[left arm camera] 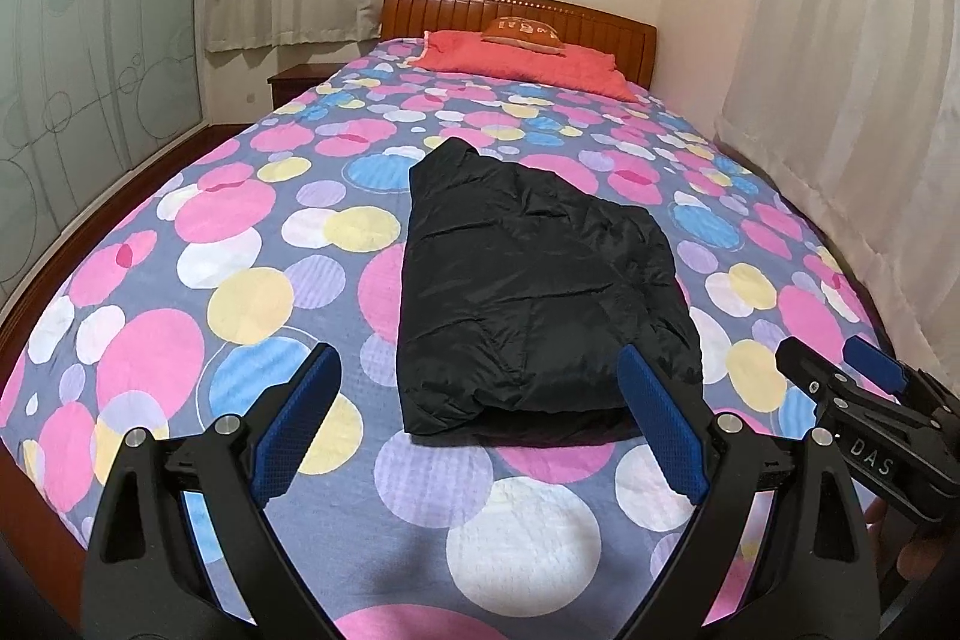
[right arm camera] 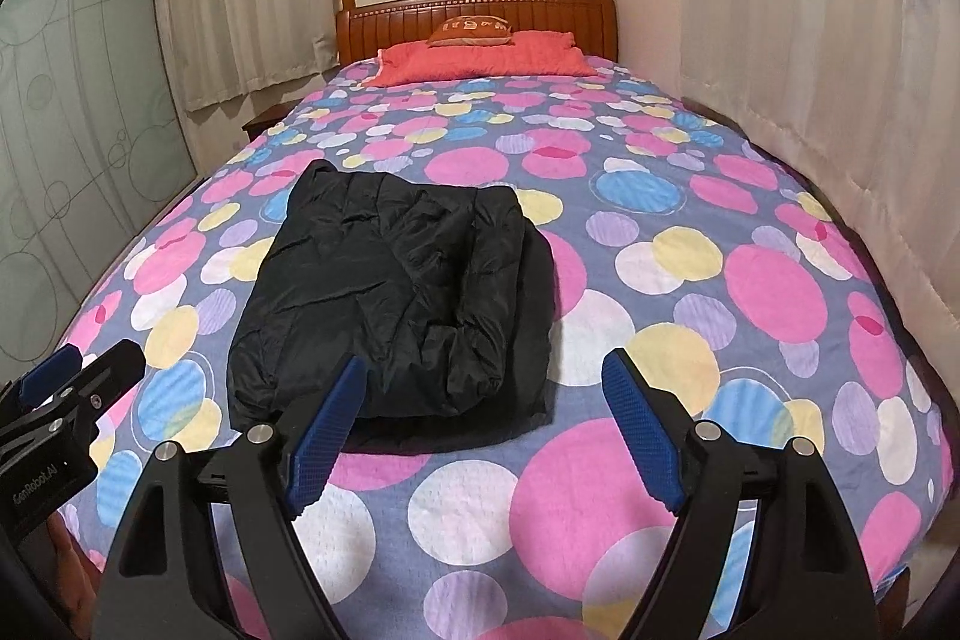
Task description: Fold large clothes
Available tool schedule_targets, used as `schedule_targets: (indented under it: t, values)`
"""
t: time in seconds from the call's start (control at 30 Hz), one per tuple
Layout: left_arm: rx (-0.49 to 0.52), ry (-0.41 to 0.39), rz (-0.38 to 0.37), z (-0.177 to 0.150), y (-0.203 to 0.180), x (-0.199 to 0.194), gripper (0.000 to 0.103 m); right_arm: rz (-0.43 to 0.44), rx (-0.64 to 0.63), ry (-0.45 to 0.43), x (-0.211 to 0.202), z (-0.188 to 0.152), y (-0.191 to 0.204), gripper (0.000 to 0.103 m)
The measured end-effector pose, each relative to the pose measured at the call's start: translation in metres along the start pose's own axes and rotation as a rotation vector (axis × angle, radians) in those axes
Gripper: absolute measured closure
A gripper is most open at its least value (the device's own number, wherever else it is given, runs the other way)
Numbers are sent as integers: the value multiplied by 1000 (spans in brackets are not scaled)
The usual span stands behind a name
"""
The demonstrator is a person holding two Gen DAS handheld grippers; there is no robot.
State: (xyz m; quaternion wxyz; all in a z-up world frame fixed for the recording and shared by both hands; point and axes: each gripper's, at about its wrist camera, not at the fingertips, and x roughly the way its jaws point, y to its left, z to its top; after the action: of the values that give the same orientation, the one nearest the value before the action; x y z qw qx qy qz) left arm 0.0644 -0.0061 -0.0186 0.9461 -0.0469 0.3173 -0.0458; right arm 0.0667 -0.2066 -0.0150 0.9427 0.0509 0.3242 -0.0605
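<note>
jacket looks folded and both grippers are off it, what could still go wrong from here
The black jacket is puffy and slick-looking, so the folded bundle may spring open. Its hood end juts past the fold and could flop loose. The left gripper and right gripper hang open near its front edge; a low pass might snag it.

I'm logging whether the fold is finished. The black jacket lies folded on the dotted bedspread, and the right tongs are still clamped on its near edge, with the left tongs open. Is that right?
Not quite. The right tongs are not clamped on the black jacket: the right wrist view shows them open and empty. The rest holds: the jacket lies folded on the dotted bedspread, and the left tongs are open.
</note>
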Motion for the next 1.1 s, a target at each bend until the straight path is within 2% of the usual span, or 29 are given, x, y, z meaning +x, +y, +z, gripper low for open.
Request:
schedule_targets:
  t: [1.1]
  values:
    - [-1,4,5,-2,0,3,10,15,2,14,4,-4,6,23]
